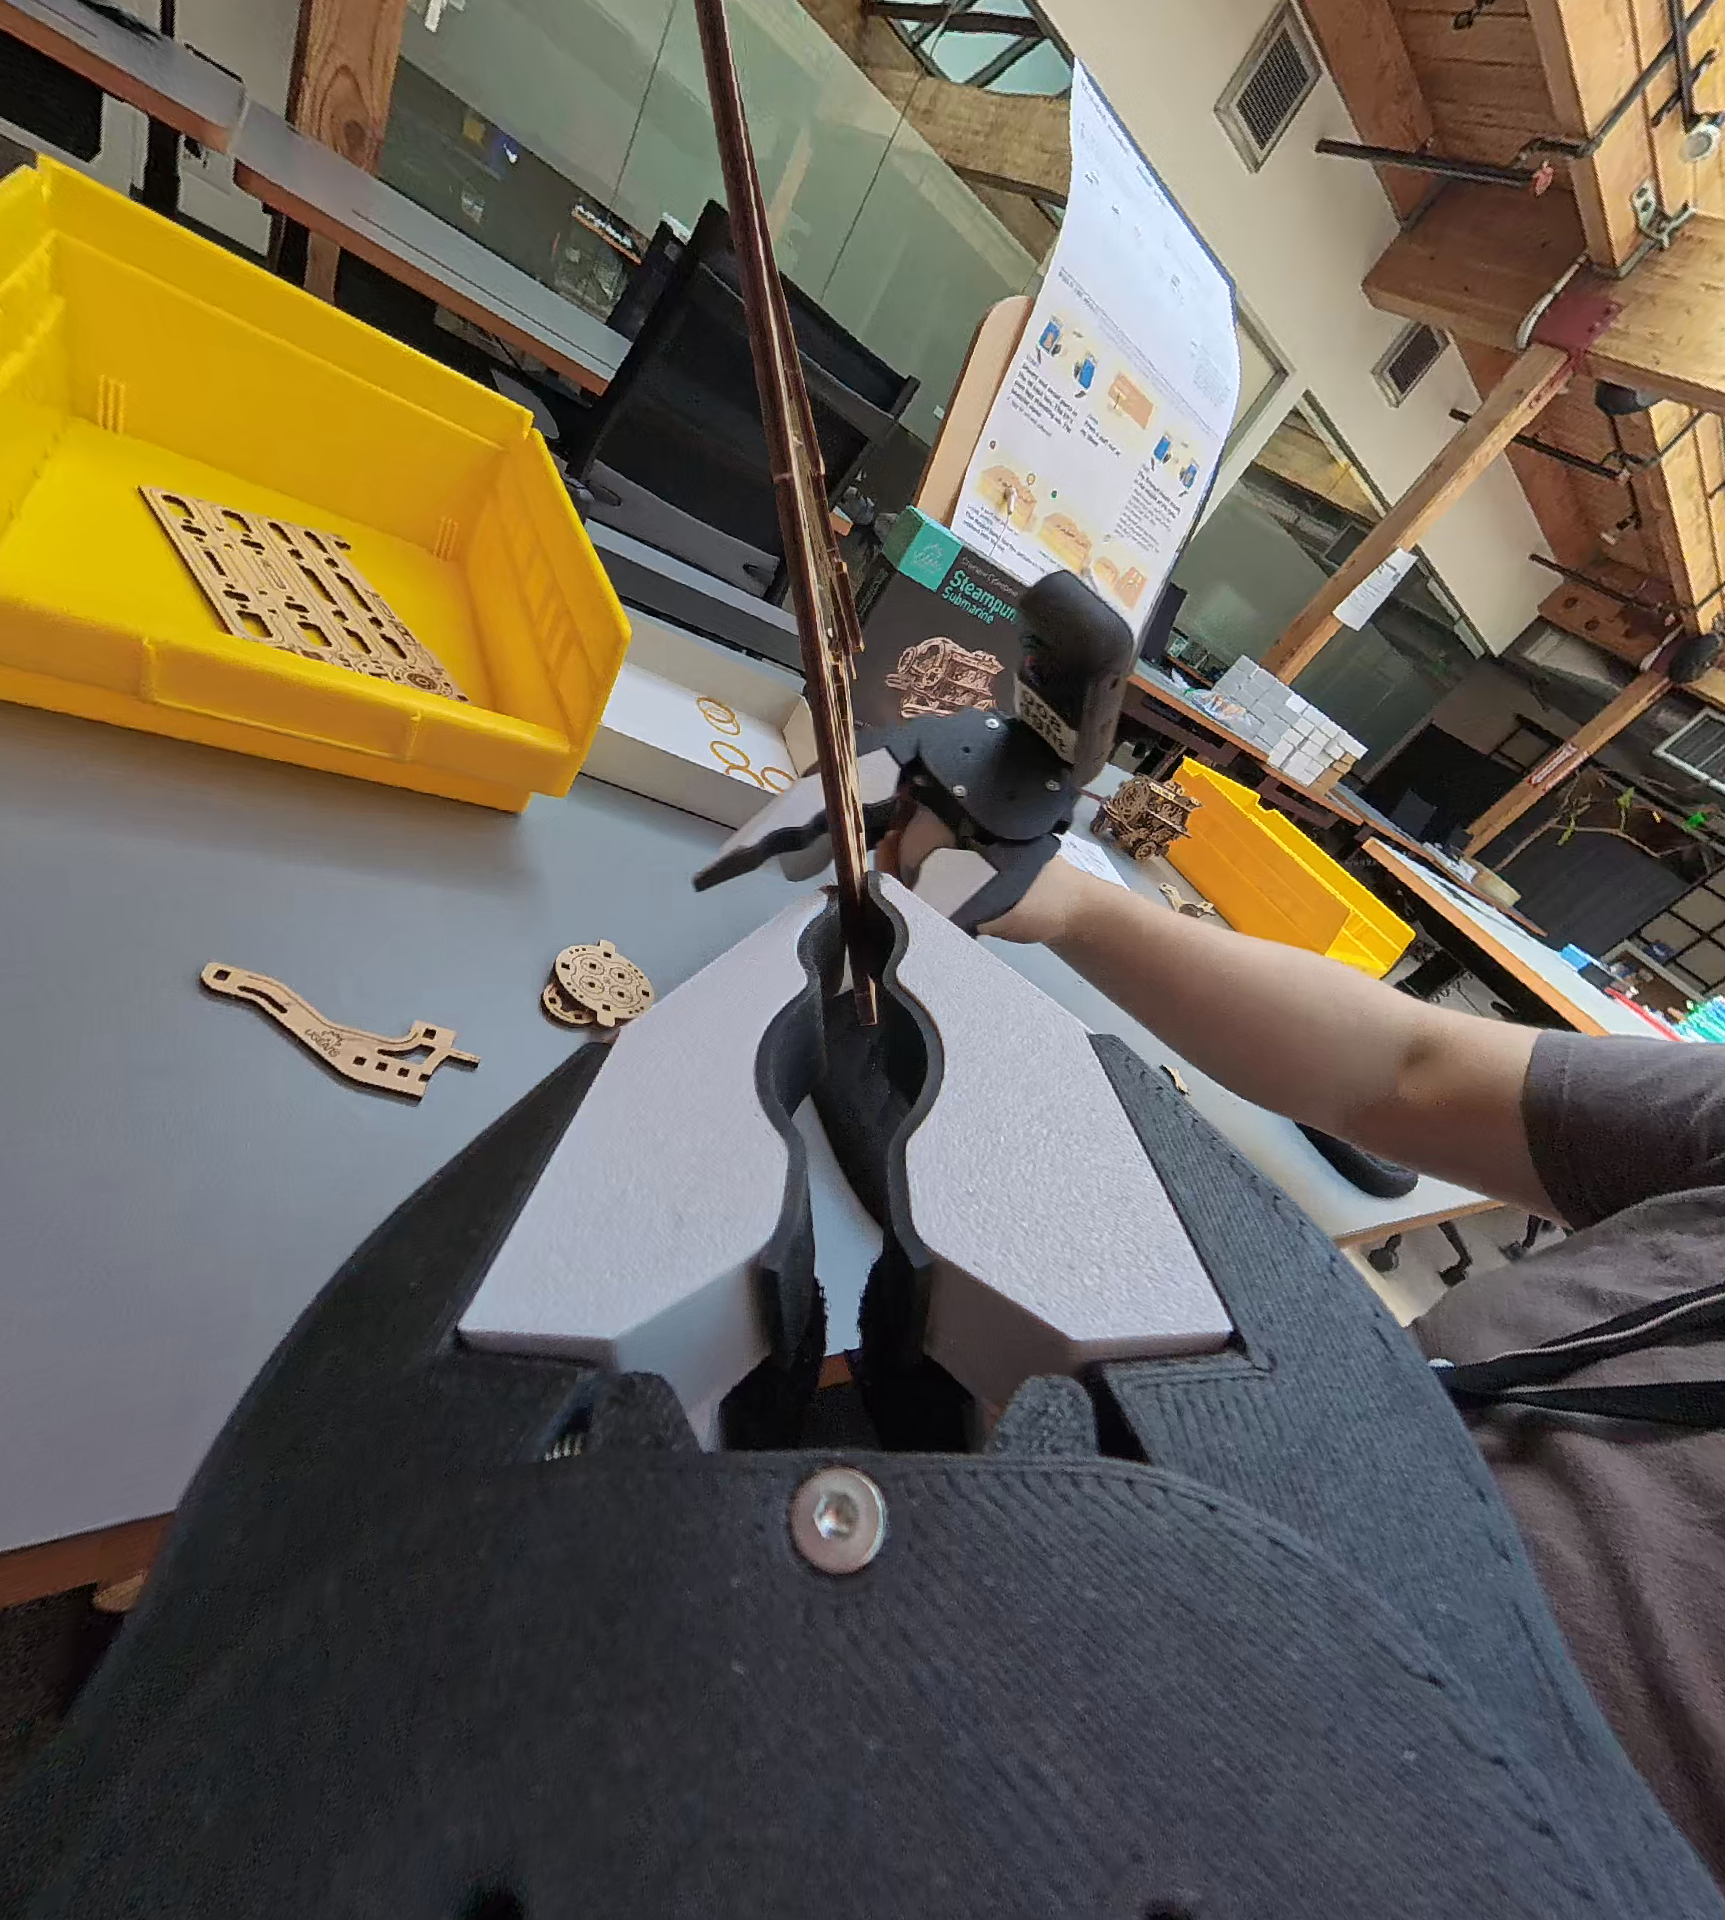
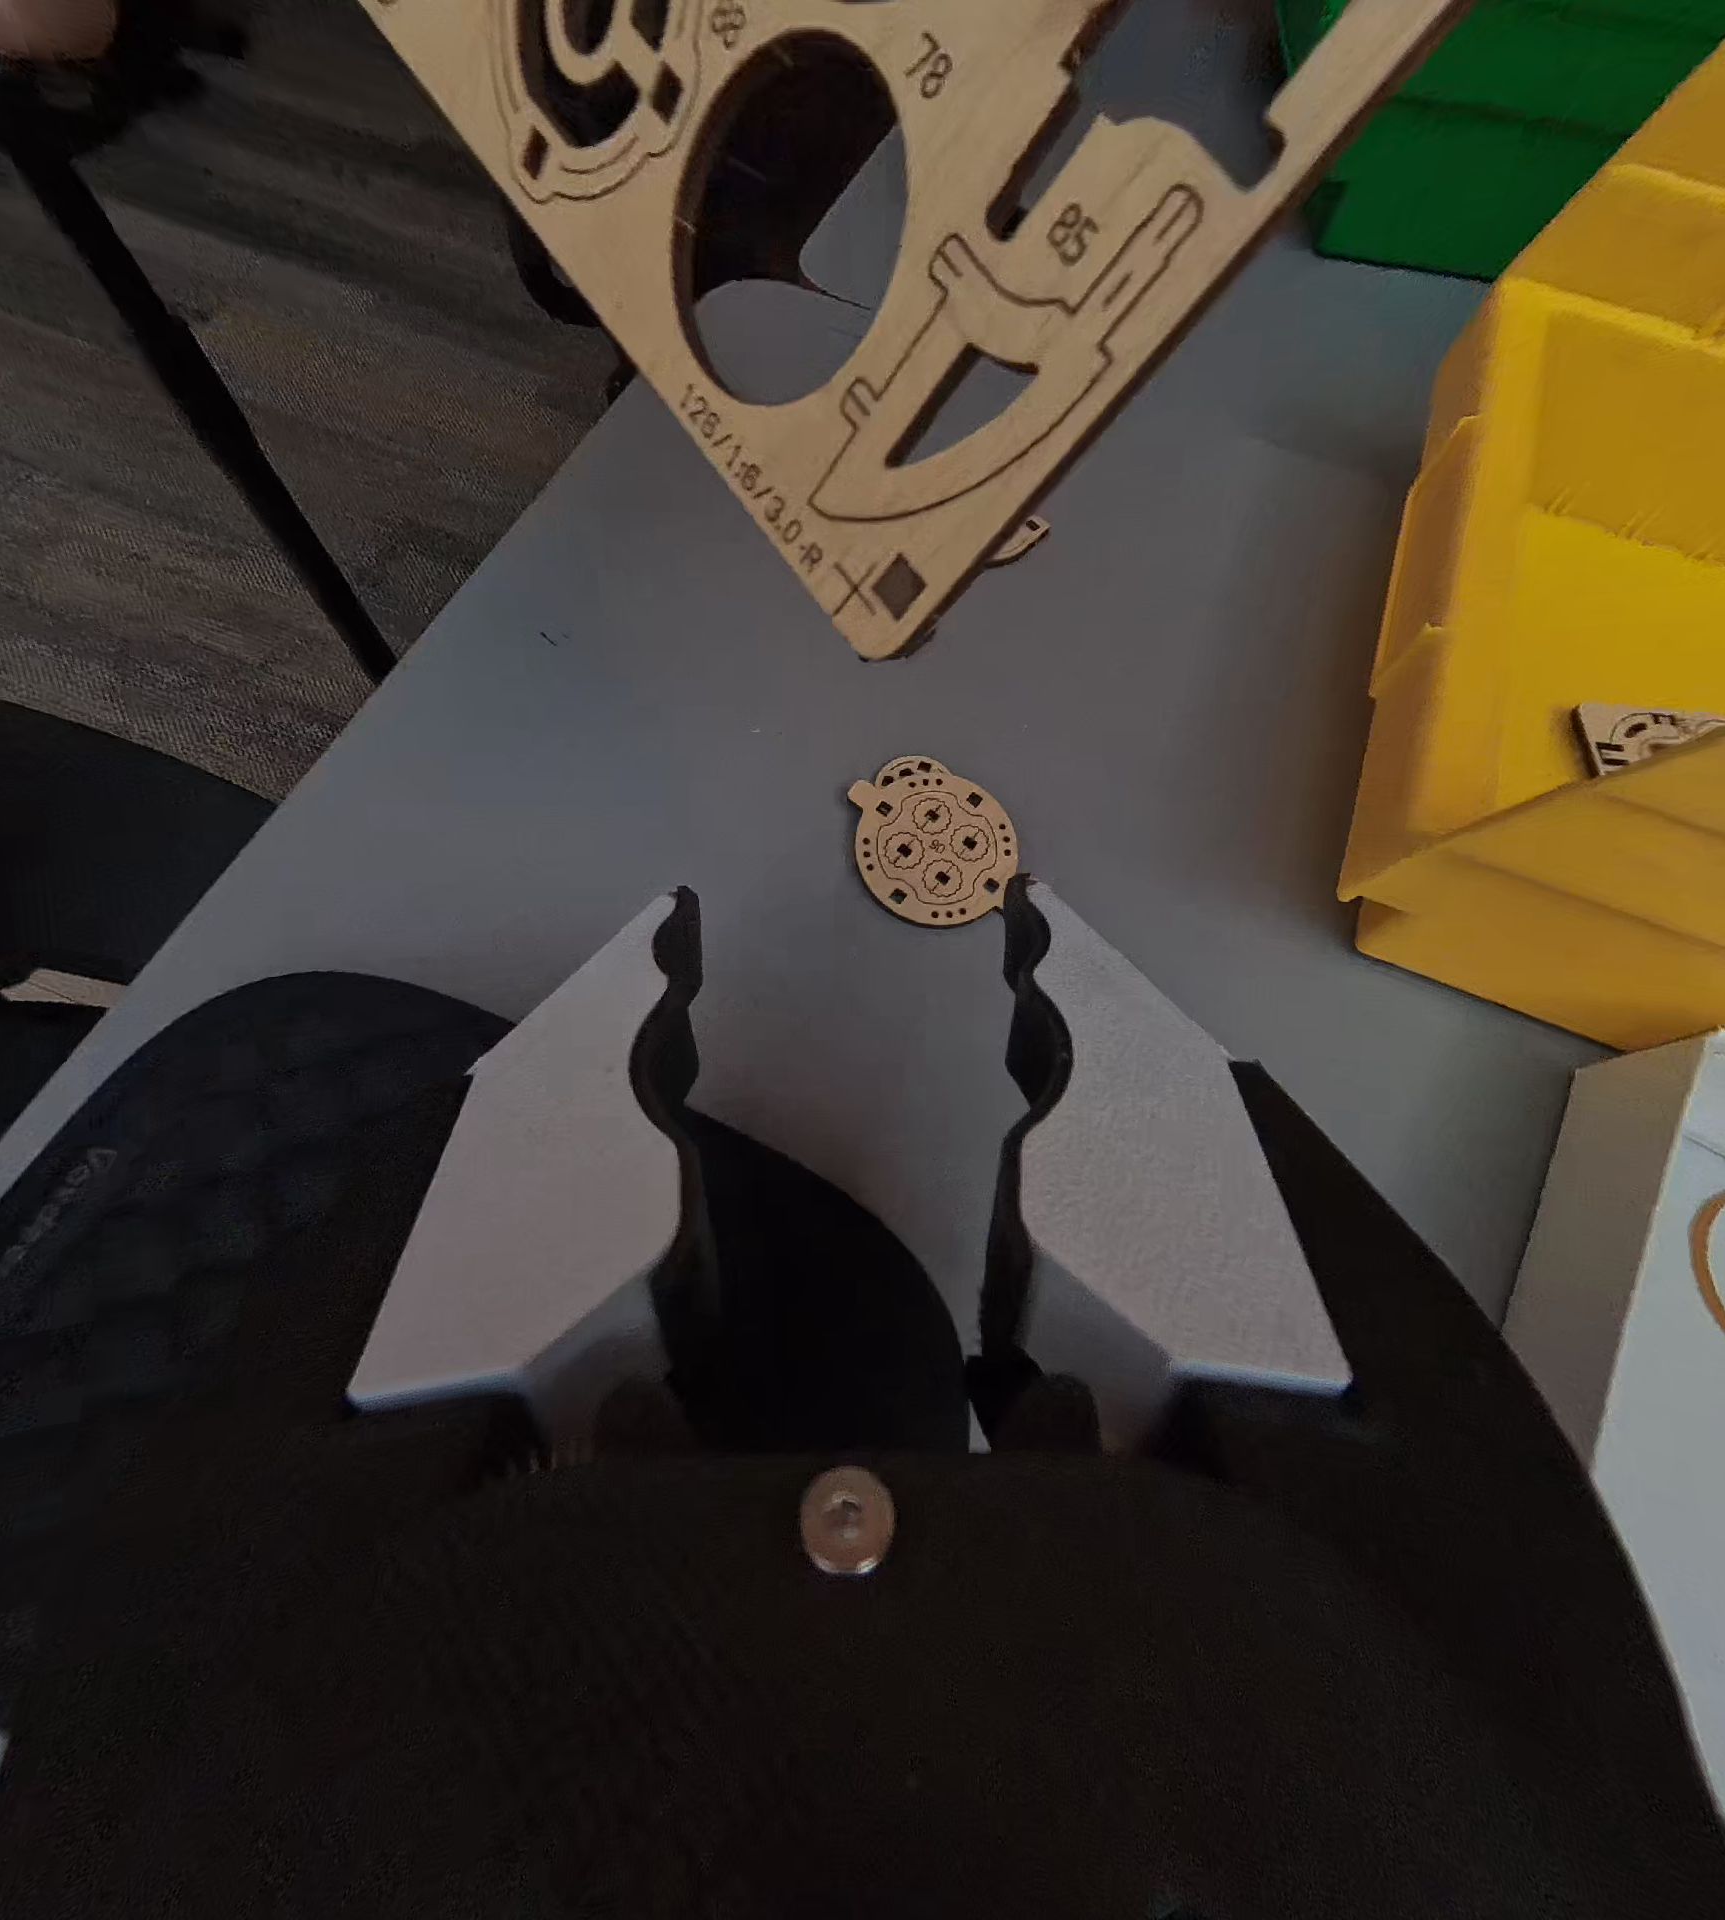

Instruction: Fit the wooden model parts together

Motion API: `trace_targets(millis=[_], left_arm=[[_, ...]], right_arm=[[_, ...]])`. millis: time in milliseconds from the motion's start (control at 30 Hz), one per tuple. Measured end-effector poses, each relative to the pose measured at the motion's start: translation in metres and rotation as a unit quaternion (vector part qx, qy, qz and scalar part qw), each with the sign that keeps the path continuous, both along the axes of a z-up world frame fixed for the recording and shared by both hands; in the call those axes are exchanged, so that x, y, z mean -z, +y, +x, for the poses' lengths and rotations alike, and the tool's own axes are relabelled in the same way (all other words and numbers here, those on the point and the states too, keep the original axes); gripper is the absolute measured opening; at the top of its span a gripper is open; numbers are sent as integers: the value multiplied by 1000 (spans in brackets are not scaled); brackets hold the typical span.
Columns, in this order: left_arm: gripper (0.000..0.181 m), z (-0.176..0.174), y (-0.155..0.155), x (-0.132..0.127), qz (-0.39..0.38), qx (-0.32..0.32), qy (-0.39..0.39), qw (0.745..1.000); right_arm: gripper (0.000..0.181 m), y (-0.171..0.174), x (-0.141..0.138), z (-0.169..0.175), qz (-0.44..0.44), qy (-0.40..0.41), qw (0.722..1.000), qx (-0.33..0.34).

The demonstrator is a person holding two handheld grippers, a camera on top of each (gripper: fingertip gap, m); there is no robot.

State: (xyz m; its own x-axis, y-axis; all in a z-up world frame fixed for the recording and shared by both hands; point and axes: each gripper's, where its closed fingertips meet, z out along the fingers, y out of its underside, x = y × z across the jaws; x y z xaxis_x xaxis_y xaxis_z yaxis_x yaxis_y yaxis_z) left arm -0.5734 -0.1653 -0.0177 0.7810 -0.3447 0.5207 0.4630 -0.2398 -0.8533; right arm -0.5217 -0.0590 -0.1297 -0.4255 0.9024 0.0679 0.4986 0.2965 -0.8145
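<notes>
1. The left gripper (image 1: 860, 935) is clamped on a wooden sheet (image 1: 796, 499), held edge-on above the grey table (image 1: 214, 1195).
2. The right gripper (image 2: 853, 894) is spread wide, empty, near a round wooden disc (image 2: 936, 847) lying on the table.

Right claw (image 2: 853, 894) spread over bare counter (image 2: 629, 727); round wooden disc (image 2: 936, 844) touches 1 fingertip. Held wooden sheet (image 2: 899, 291) overhangs ahead. Yellow bin (image 2: 1585, 623) blocks one side, white box (image 2: 1689, 1403) nearer; opposite counter edge is free.

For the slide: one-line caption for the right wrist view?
Open right hand-held gripper hovers above a round wooden disc on the grey table, a laser-cut wooden sheet held up beyond.
</notes>
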Motion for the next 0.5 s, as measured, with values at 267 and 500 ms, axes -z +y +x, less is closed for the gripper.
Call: trace_targets(millis=[267,500], left_arm=[[0,-13,-15,9,-4,-13,-11,1000],[0,-19,-21,8,1,-22,-11,1000]], right_arm=[[63,1,34,-34,15,-77,996,-31],[39,8,40,-27,26,-104,994,-32]])
